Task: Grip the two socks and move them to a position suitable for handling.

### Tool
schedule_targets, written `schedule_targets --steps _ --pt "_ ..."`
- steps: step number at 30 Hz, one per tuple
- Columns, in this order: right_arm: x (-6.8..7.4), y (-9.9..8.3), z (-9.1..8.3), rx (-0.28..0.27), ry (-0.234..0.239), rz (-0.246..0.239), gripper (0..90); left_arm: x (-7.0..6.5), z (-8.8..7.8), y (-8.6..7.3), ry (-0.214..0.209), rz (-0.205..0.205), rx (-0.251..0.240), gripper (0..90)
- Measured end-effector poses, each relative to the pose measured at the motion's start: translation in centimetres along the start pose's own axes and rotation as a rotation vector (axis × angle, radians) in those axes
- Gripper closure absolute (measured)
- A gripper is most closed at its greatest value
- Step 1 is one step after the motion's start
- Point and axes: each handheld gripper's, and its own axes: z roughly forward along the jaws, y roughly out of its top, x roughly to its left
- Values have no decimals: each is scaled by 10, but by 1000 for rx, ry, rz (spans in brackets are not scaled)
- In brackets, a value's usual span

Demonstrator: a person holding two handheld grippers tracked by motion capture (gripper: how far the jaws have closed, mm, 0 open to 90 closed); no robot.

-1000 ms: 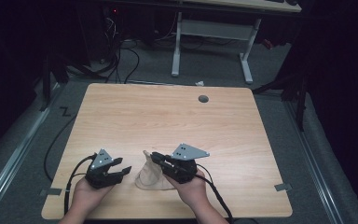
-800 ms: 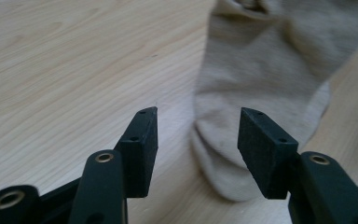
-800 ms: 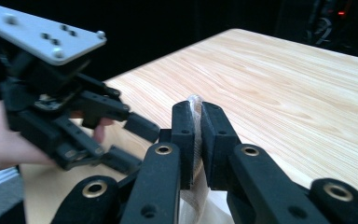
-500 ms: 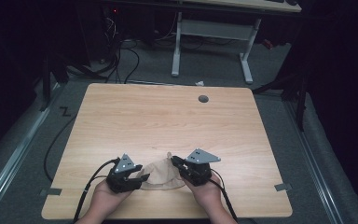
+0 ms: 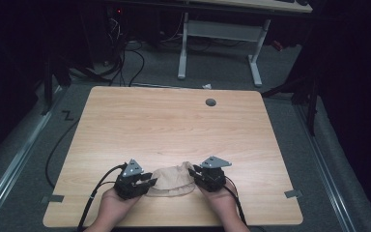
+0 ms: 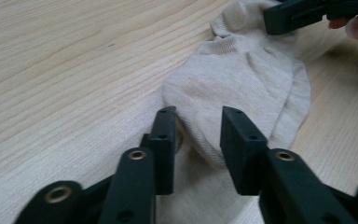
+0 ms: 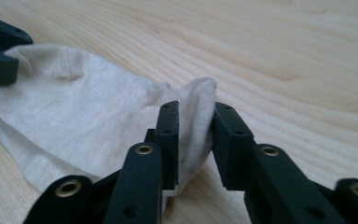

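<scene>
My left gripper [image 6: 198,140] has just been closing, its jaws apart around the sock's [image 5: 171,180] toe, not yet pinching; my right gripper [image 7: 195,140] has been opening, the cuff fold loose between its jaws. The sock lies at the table's [image 5: 174,125] near edge. I'd clamp the toe firmly first, then tension gently.

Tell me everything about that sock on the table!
The sock is a short beige ankle sock of fine ribbed knit. It lies flat and a bit crumpled on the wooden table, near the front edge. The left gripper has its jaws around one end, just closing. The right gripper has a raised fold of the other end between its jaws, just opening.
</scene>
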Motion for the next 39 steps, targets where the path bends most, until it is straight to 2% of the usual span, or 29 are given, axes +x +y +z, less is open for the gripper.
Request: schedule_targets --steps 1,4,8,10,11,12,15,17,23,27,34,39 --pt "-1 0 2 15 -1 1 698 0 0 0 2 0 -2 756" --pt "-3 0 3 14 0 15 681 0 0 -1 14 2 -9 859" --pt "-7 1 3 10 3 32 693 -2 -2 0 17 22 -24 874" --pt "-8 1 3 12 5 35 747 -2 -3 1 22 27 -37 877" --pt "-8 1 3 17 6 32 823 -2 -5 2 26 31 -47 878" --pt "-8 1 2 11 5 17 856 -2 -8 2 28 29 -62 879" --pt "-4 4 -6 -16 7 -1 867 -1 -16 6 20 17 -107 880" --pt "2 4 -13 -28 13 -5 867 0 -21 5 26 28 -107 880" --pt "19 -1 -24 -39 43 -59 867 0 -30 -3 50 77 -79 879" --pt "26 -4 -24 -27 55 -71 867 5 -35 -5 53 65 -81 879" --pt "27 -8 -17 8 50 -91 866 3 -29 -10 48 84 -44 878" --pt "24 -12 -11 53 42 -90 864 2 -16 -15 67 108 30 872"
